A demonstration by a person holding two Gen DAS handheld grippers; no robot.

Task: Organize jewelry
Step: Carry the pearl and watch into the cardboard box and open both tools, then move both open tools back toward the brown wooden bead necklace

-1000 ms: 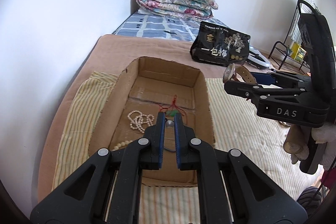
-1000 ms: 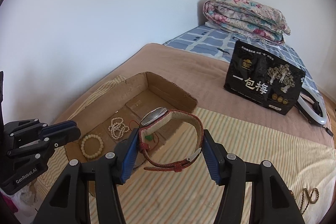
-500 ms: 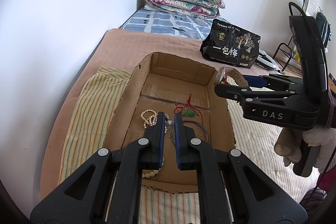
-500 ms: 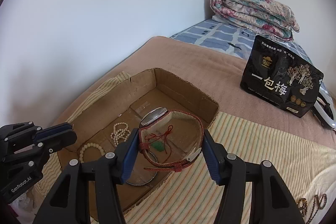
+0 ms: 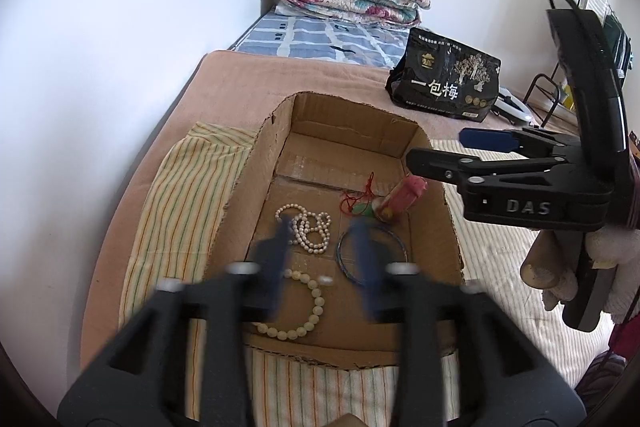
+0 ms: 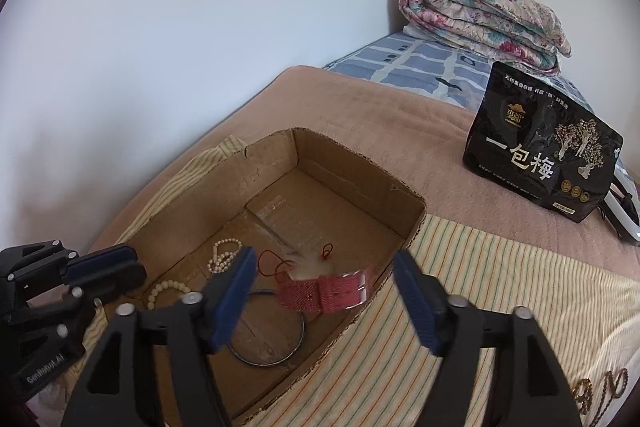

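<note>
Box (image 5: 436, 163) sits on striped cloth (image 5: 180, 203) on the bed. Left gripper (image 5: 320, 259) over the box, jaws opening, nothing between them; bangle (image 5: 372, 255) lies on the box floor below. Right gripper (image 6: 324, 291) jaws opening, spread clear of the watch (image 6: 324, 293), which lies in the box near its right wall. Pearls (image 5: 308, 227), bead bracelet (image 5: 300, 311) and red-cord pendant (image 5: 360, 203) also in the box.

The left gripper (image 5: 320, 259), jaws opening and blurred with nothing between them, hangs over a cardboard box (image 5: 256, 163). Below it lie a pearl string (image 5: 308, 227), a bangle (image 5: 372, 255), and, farther ahead, a red watch (image 5: 400, 197).
</note>
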